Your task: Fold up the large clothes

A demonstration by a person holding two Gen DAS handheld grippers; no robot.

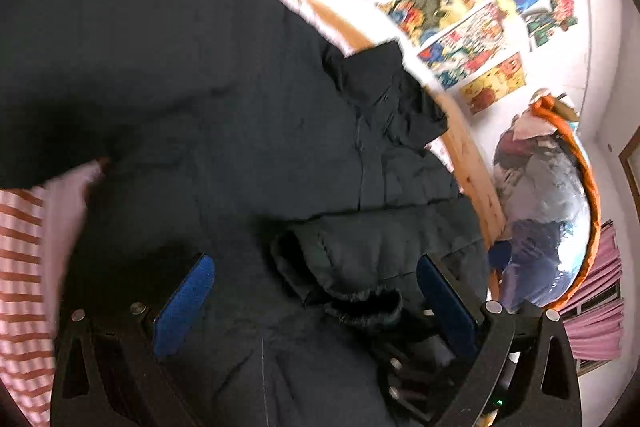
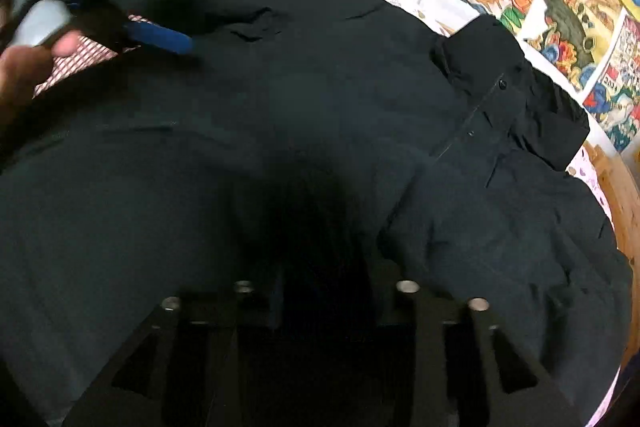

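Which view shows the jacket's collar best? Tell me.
The right wrist view: the collar lies unblurred, with its snap button and front placket visible. The left wrist view shows the same collar smaller, farther off and motion-blurred, against the bed's wooden edge.

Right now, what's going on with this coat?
A person is folding a large black coat spread on a pink-patterned bed. The left tongs stand open over a sleeve cuff, gripping nothing. The right tongs' pads are hidden in dark fabric, so their grip can't be read.

Black coat (image 1: 240, 131) across the whole bed (image 1: 24, 259), wooden rail (image 1: 476, 167) alongside
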